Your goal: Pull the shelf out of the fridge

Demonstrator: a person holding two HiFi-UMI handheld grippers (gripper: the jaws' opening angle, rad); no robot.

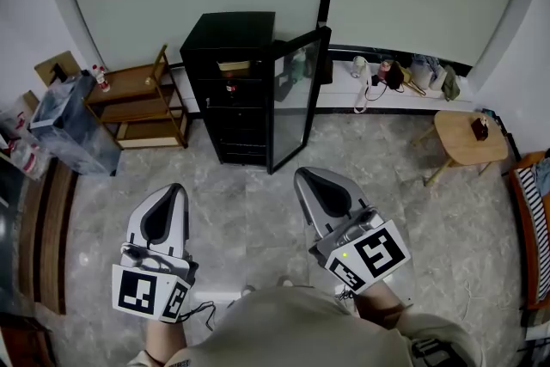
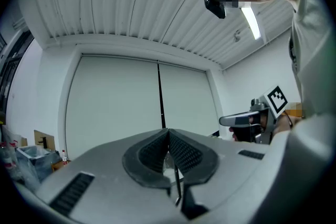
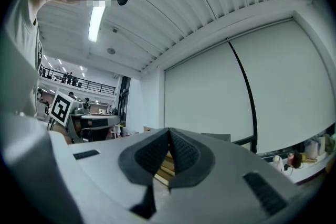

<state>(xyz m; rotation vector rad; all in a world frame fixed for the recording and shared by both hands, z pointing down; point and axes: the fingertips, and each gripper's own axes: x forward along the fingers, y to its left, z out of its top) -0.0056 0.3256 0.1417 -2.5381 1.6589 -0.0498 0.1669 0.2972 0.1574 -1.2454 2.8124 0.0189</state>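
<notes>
Shelf sits inside the black fridge against the far wall, with the door swung open on the right-hand side. The interior is dark, so I cannot tell which rack is meant. Small items seem to rest on the upper racks; a quick or tilted pull could tip them out. A shelf drawn askew could jam on its rails or catch the door edge. Left gripper and right gripper are both clamped together, holding nothing. They sit low and well apart from the fridge, which stands ahead between them.
</notes>
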